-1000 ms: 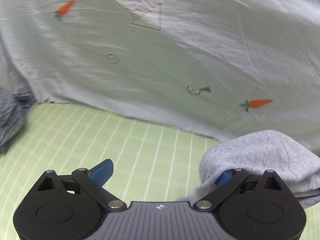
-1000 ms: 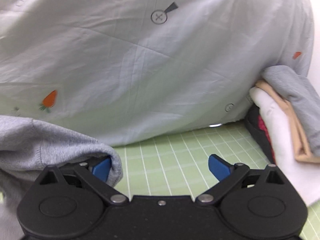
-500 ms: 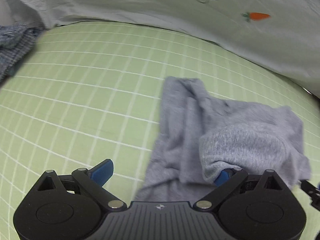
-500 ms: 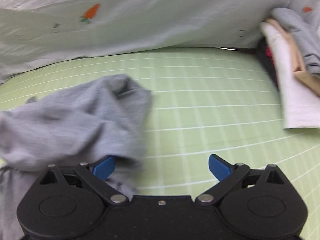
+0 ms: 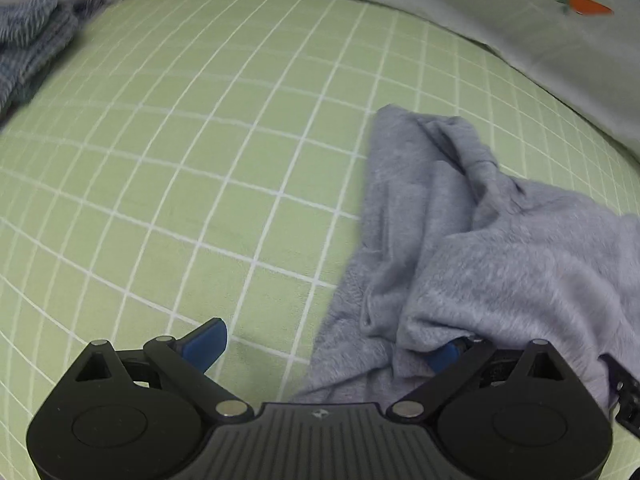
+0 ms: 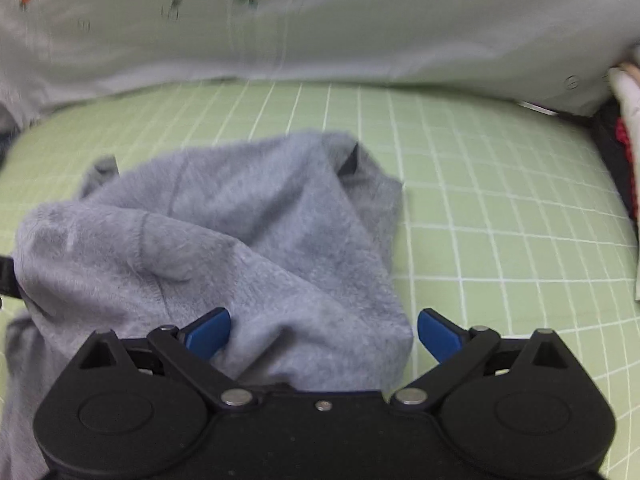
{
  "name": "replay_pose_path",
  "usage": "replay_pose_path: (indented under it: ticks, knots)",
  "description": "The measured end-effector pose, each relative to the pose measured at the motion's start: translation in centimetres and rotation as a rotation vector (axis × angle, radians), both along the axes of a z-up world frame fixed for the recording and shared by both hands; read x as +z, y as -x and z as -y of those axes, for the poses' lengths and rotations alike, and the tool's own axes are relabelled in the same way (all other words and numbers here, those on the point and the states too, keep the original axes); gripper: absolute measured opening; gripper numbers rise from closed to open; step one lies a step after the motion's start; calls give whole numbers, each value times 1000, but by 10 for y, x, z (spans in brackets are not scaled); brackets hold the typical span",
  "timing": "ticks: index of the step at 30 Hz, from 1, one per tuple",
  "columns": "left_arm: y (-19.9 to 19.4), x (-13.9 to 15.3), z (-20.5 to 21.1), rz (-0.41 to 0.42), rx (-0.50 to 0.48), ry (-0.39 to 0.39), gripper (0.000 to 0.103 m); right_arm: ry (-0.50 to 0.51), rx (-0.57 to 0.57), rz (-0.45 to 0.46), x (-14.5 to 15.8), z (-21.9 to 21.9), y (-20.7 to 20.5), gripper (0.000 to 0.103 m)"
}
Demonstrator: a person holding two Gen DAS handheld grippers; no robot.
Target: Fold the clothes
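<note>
Grey garment (image 6: 248, 240) drapes both wide claws (left (image 5: 326, 340), right (image 6: 324, 332)) on green mat (image 5: 200, 140); carrot-print cloth (image 6: 360, 28) behind.

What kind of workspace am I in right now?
Probably a staged clothes-folding station: a green gridded mat, a carrot-print sheet draped behind it, a grey garment on the mat.

Green white-gridded mat (image 5: 208, 152), along its far edge a pale sheet (image 6: 360, 28) with carrot prints (image 5: 588, 5).

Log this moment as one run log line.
task: fold clothes | left tool: open | right tool: open | grey garment: crumpled on green grid mat, draped over both tools
</note>
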State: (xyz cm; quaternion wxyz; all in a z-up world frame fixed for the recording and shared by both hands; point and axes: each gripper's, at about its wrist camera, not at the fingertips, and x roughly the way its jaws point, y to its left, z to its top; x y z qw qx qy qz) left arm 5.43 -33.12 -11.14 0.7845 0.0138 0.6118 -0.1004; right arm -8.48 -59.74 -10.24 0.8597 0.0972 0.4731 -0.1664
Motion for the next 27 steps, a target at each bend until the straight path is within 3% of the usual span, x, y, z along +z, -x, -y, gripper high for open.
replay_pose_path:
  ticks: [5,7,9,17,22,27]
  knots:
    - [1,3,2,25,-38,20,99,-30,6,32,9,4,2,101]
    - [7,10,-2,26,-57,63,99,-22,6,50,15,3,8,101]
    - [15,17,-7,20,-72,112,99,-36,-9,73,21,4,16,101]
    - [56,46,-30,88,-92,159,99,-60,-55,135,40,-9,58,101]
    - [85,46,-49,105,-88,130,99,-43,-49,101,35,-27,95,101]
    - [129,24,-71,63,-84,87,99,-62,-71,51,21,-44,144,101]
